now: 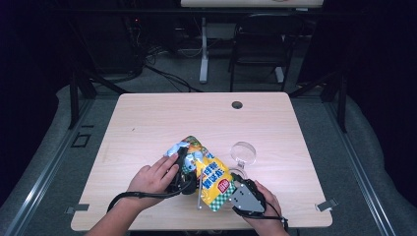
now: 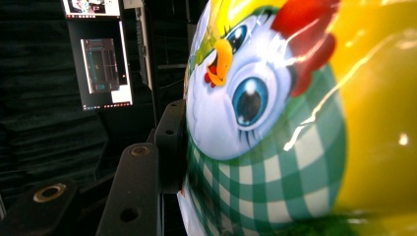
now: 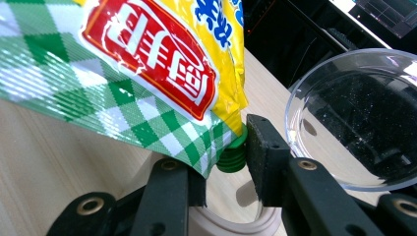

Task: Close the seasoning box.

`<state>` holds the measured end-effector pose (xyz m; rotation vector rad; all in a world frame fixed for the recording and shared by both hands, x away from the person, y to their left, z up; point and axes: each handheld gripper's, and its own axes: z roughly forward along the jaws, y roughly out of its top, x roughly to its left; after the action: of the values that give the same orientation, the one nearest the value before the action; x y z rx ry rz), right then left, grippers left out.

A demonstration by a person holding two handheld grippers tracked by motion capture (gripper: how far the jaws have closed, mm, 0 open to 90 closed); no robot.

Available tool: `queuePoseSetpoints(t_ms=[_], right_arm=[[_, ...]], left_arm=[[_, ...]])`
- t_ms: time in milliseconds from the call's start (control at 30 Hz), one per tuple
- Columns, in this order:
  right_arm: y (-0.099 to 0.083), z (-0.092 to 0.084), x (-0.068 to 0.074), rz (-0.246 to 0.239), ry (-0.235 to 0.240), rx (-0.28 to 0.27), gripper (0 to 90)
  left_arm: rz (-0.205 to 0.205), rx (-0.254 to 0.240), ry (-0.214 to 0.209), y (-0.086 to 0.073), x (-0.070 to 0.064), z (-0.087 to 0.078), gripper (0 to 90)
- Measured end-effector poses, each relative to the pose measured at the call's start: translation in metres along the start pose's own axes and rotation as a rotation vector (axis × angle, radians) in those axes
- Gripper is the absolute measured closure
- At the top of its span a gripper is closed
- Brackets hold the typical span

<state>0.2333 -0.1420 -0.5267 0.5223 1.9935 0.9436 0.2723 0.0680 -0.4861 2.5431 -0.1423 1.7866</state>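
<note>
Two claws are engaged on one pouch [image 1: 209,174] at the near middle of the bench [image 1: 147,123]. Left claw [image 1: 186,173] is clamped on the pouch body, likely to steady it. Right claw [image 3: 226,162] is closed around the green cap [image 3: 232,156], probably for unscrewing. Clear dish [image 1: 244,153] is set just right, presumably for pouring.

clear bowl [image 1: 244,153] beside pouch [image 1: 209,177]; far tabletop [image 1: 196,113] free
</note>
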Motion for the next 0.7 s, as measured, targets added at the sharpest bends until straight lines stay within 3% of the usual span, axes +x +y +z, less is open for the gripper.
queuePoseSetpoints(t_ms=[700], right_arm=[[-0.0001,-0.0004,-0.0006,0.004,-0.002,0.000,71.0]], left_arm=[[0.049,0.009,0.021,0.0035,0.0050,-0.0023,57.6]])
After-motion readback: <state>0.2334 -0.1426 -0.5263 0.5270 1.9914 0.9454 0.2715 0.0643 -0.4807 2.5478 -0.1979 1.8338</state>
